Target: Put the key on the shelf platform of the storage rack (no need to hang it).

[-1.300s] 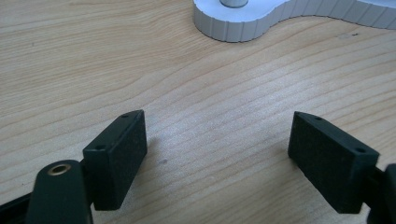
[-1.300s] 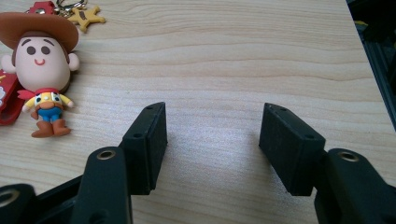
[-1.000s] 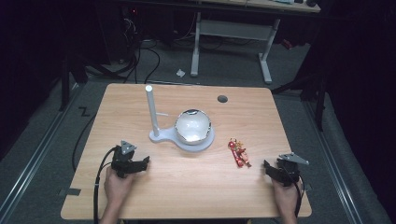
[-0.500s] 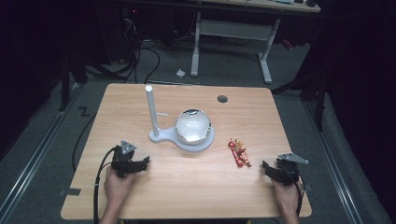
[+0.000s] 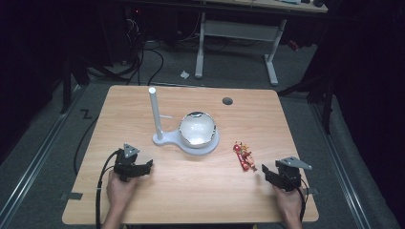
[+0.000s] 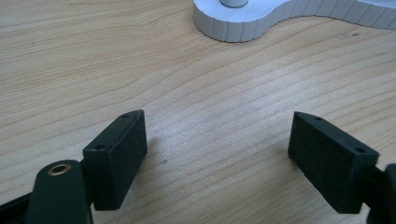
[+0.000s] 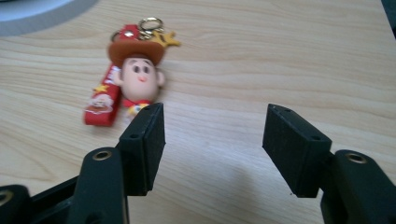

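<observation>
Ahead-left of right tongs (image 7: 212, 149) — cowboy keychain (image 7: 128, 74), apart.

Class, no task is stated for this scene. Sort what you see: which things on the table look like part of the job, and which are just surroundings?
Likely in the job:
keychain
white stand with its post
left gripper, open
right gripper, open

Surroundings:
table hole
far desk frame
floor cables

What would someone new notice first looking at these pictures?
Probably the white stand at the table's middle, with its tall post and shiny dome. Next, the red cowboy keychain lying to its right, just ahead of the open right hand-held gripper.
</observation>
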`<state>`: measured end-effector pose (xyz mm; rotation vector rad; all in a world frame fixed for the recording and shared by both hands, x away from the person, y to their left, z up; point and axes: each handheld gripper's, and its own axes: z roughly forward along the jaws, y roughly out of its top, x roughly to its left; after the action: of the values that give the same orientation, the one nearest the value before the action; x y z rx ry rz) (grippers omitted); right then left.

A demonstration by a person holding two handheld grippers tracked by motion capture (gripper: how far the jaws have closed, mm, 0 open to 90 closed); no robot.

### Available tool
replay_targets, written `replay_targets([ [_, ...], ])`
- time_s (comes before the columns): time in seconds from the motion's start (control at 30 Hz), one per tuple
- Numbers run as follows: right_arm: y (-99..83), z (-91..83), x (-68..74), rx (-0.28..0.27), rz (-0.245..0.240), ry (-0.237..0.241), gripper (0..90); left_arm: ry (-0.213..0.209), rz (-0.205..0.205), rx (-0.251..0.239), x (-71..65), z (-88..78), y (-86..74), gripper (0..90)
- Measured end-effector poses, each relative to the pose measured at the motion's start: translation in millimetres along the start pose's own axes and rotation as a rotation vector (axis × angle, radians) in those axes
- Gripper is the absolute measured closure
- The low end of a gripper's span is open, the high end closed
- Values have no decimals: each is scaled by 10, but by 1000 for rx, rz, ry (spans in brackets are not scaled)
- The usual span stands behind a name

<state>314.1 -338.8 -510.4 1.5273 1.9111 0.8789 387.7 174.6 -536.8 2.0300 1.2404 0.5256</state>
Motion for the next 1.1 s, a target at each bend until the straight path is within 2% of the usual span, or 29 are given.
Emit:
replay_targets([
  [0.03,20,-13,53,2,-9,22,381,0,0,0,0,0,0,200],
  [0.17,37,-1,140,5,-24,53,380,-1,0,0,1,0,0,200],
  [0.43,71,70,272,9,-21,115,377,0,0,0,0,0,0,201],
  [0.8,160,191,391,23,-49,121,370,-1,0,0,1,0,0,200],
  [1.1,232,369,457,55,-59,122,375,-1,-1,0,1,0,0,201],
])
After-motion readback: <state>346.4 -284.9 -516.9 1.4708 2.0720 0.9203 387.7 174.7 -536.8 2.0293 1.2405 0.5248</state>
